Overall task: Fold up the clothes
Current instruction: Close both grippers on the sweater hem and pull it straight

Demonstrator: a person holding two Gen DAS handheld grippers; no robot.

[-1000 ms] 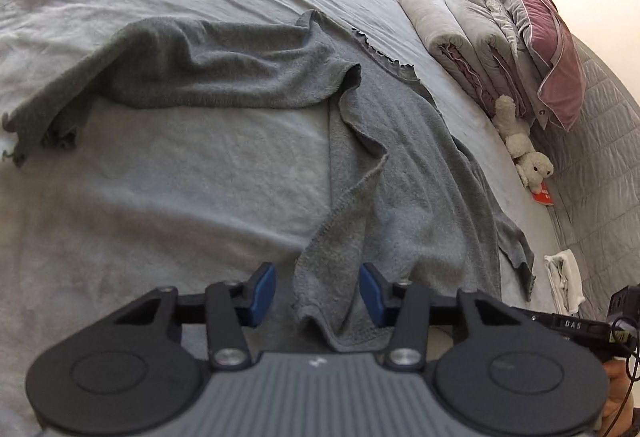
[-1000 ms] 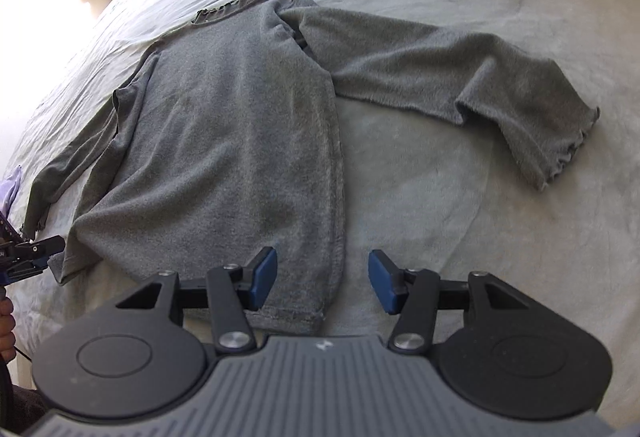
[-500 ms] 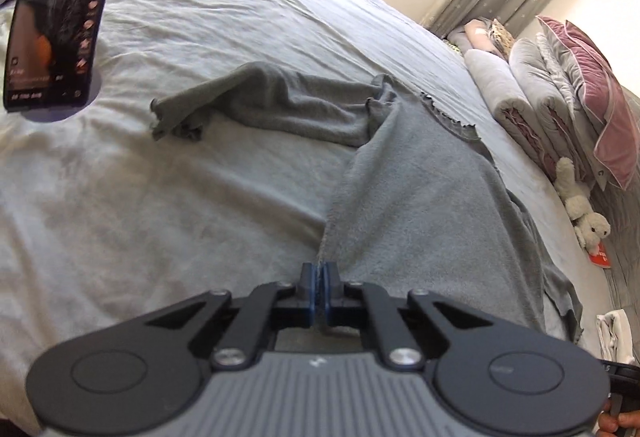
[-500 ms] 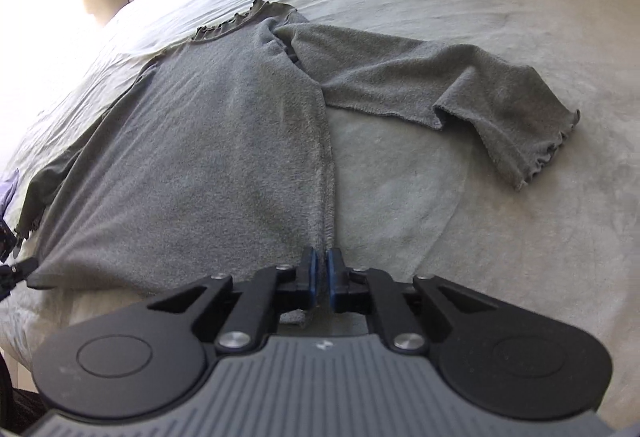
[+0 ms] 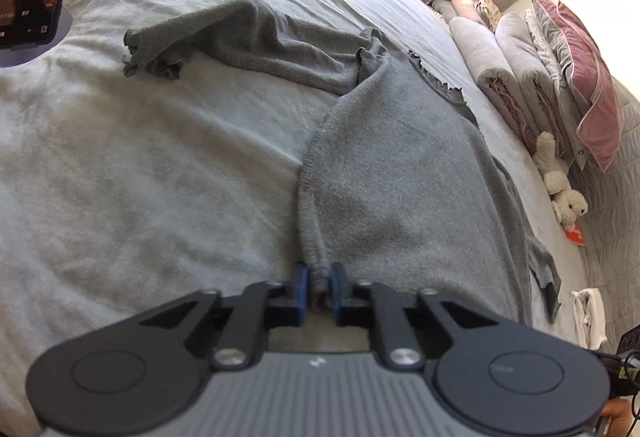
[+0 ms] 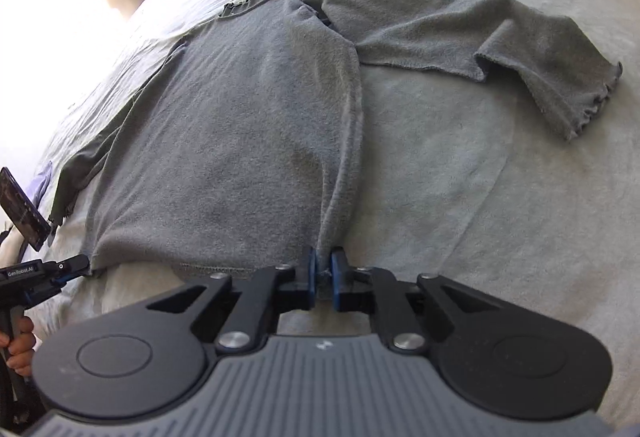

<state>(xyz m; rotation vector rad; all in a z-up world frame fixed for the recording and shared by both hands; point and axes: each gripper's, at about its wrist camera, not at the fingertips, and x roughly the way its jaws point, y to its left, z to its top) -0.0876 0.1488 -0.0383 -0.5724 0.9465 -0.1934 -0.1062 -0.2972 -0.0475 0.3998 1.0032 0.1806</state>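
Grey fleece is what we have in both grips: a long-sleeved grey top [image 6: 240, 117] lies spread face-flat on the pale bedspread [image 6: 500, 217], neckline away from us, both sleeves out to the sides. Our right gripper [image 6: 324, 279] has its fingers pinched together on the bottom hem at one side seam, and our left gripper [image 5: 319, 287] is clamped on the bunched hem corner at the other side seam. The hem between them sags a little and the cloth ridges up toward each pinch.

We judge the step in hand to be a fold made from the hem. To do it well, we should keep both pinches firm, hold the two corners level and slightly apart so the hem runs taut, and carry them evenly so the body goes over without twisting. The right sleeve [image 6: 500, 49] is kinked near its frilled cuff and the left sleeve [image 5: 248, 37] is crumpled; both will want flattening for a neat result.
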